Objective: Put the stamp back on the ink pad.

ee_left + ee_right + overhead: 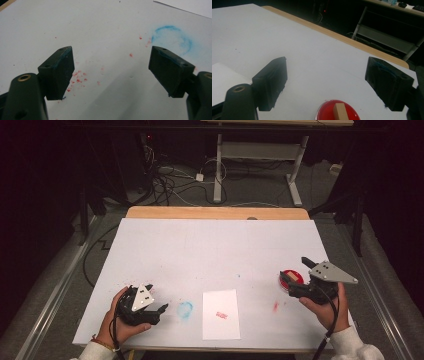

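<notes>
- While the left gripper (pixel 161 310) rests low at the near-left of the counter (pixel 215 245), its fingers (pixel 60 72) stand wide apart with nothing between them; best to leave it parked, clear of the sheet.
- Just right of it sits a blue ring smudge (pixel 185 309) on the counter cover, with red specks (pixel 78 80) under the left fingers; avoid dragging anything through these.
- The white paper (pixel 220 314) lies near the front edge at centre and carries one small red stamp mark (pixel 222 315); any next print should go on a bare part of it, well apart from that mark.
- A red smear (pixel 275 306) lies between paper and pad; keep the stamp lifted when crossing here.
- The red ink pad (pixel 338 112) sits at the right, with a wooden stamp block (pixel 340 111) standing in it.
- The right gripper (pixel 300 276) hovers at the pad, fingers (pixel 272 82) spread wide either side of the block and not touching it, judging by the right gripper view.
- The step looks like picking the stamp: lower, centre the block between the fingers, close squarely on its flat sides, and lift straight up so the pad does not slide.
</notes>
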